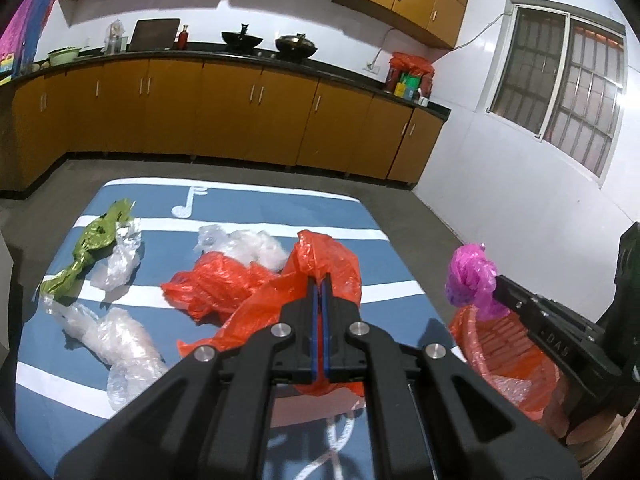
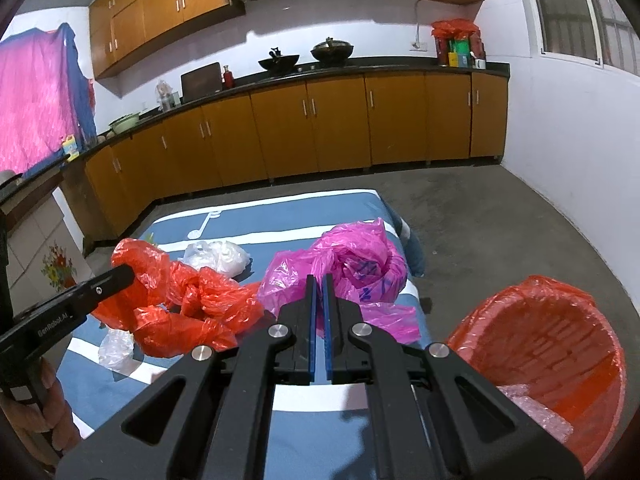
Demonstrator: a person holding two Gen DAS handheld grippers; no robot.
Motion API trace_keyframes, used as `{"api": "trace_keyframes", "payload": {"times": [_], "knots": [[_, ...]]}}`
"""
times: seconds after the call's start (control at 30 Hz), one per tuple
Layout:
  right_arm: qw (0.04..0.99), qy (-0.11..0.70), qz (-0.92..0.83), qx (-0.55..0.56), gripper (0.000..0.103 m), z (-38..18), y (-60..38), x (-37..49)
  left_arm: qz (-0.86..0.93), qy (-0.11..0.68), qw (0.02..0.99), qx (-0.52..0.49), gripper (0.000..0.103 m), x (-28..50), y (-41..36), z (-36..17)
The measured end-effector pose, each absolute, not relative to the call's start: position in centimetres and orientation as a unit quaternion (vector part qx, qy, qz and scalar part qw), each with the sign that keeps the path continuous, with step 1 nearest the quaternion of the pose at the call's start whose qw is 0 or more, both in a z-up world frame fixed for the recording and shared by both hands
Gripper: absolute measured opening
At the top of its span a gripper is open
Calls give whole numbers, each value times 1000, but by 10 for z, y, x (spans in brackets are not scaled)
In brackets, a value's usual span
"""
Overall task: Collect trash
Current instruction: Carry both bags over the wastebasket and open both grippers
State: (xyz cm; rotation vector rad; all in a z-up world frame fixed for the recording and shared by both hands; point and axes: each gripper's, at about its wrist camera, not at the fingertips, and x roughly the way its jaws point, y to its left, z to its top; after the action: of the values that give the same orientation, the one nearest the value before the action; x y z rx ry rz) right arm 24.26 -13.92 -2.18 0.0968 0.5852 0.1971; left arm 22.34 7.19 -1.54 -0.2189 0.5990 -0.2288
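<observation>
Left claw (image 1: 320, 280): clamping a red plastic bag (image 1: 320, 258), lifting it off the table (image 1: 60, 368).
Right claw (image 2: 319, 280): pinching a pink plastic bag (image 2: 352, 264) at 12 o'clock.
Red-lined bin (image 2: 560, 320): sitting at 3 o'clock, taking trash.
Risk: thin film slipping free, or trailing red folds dragging clear wrappers (image 1: 120, 344) off the edge.
Farther: green bag (image 1: 92, 240) waiting at 10 o'clock.
</observation>
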Motion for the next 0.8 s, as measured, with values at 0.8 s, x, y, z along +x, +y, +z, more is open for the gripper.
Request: {"api": "trace_keyframes", "payload": {"times": [0.8], "knots": [[959,273,17,71,4,-10,-219,201,-199,281,934,-97,3,219,-25,9]]}}
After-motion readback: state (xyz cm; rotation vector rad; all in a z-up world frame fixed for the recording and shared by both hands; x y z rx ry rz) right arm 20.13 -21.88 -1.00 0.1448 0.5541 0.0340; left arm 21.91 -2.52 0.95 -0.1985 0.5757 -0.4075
